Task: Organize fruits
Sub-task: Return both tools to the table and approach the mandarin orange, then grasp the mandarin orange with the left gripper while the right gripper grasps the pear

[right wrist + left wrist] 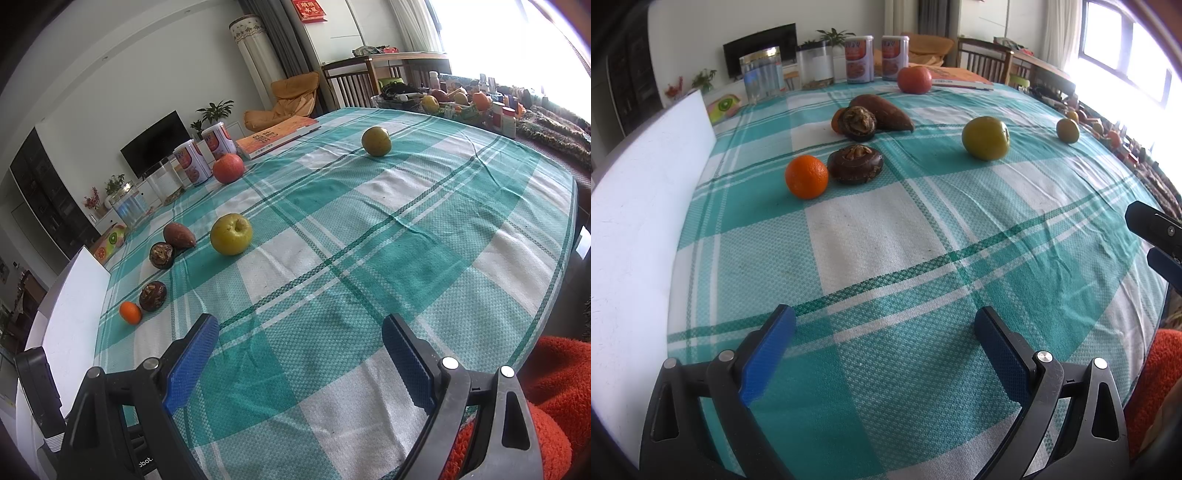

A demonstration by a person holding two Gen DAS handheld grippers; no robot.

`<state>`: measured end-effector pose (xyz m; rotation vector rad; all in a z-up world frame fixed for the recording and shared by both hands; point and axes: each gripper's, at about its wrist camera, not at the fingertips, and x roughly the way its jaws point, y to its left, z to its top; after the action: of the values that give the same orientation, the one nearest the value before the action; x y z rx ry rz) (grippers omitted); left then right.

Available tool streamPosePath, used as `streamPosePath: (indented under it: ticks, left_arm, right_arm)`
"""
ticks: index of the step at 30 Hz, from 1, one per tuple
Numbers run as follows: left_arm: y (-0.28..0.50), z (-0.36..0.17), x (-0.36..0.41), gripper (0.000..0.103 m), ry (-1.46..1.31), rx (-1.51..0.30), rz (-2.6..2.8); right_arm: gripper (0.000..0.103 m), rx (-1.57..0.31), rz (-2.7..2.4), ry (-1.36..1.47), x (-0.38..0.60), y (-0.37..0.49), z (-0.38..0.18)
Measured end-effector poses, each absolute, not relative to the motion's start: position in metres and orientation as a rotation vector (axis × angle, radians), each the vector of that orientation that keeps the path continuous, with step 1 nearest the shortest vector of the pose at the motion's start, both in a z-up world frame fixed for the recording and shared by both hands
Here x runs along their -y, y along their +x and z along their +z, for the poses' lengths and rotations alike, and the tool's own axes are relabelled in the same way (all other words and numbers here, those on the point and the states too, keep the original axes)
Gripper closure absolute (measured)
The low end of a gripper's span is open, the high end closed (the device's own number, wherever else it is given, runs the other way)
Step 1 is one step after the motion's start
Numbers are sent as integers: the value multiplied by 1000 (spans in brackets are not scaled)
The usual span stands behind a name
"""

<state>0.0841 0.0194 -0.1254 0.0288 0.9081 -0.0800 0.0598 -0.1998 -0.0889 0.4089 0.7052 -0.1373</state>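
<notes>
on the checked cloth (886, 236): two green apples (985, 138) (1067, 130), one red apple (914, 79), two dark water chestnuts (855, 164) (857, 123), one sweet potato (882, 110), two cans (859, 59) (894, 57). left view shows two oranges (806, 176) (837, 120) beside the chestnuts; right view only one. left gripper (882, 325) and right gripper (299, 332) both gape, holding nothing, near edge.

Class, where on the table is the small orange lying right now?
The small orange lies toward the left of the checked tablecloth, just left of the nearer brown water chestnut, close to the white board. The right wrist view shows it left too.
</notes>
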Motion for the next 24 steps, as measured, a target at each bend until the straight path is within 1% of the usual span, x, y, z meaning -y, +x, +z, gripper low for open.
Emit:
streamPosePath:
  ticks: [5, 9, 12, 22, 23, 24]
  left_arm:
    - [83, -125, -21, 5, 14, -905, -93]
    - [78, -119, -41, 5, -105, -892, -127]
    - [82, -117, -52, 5, -136, -897, -95]
    - [133, -103, -70, 7, -165, -853, 84]
    - [139, -104, -71, 10, -160, -852, 103]
    - [145, -105, -74, 16, -161, -851, 114]
  right_arm:
    - [13, -705, -137, 415, 200, 60, -89]
    - [13, -702, -131, 441, 202, 58, -90]
    - [13, -712, -123, 457, 202, 60, -93]
    - [13, -721, -121, 473, 206, 60, -95]
    - [13, -722, -121, 473, 206, 60, -95]
    - [13, -722, -121, 472, 206, 60, -95]
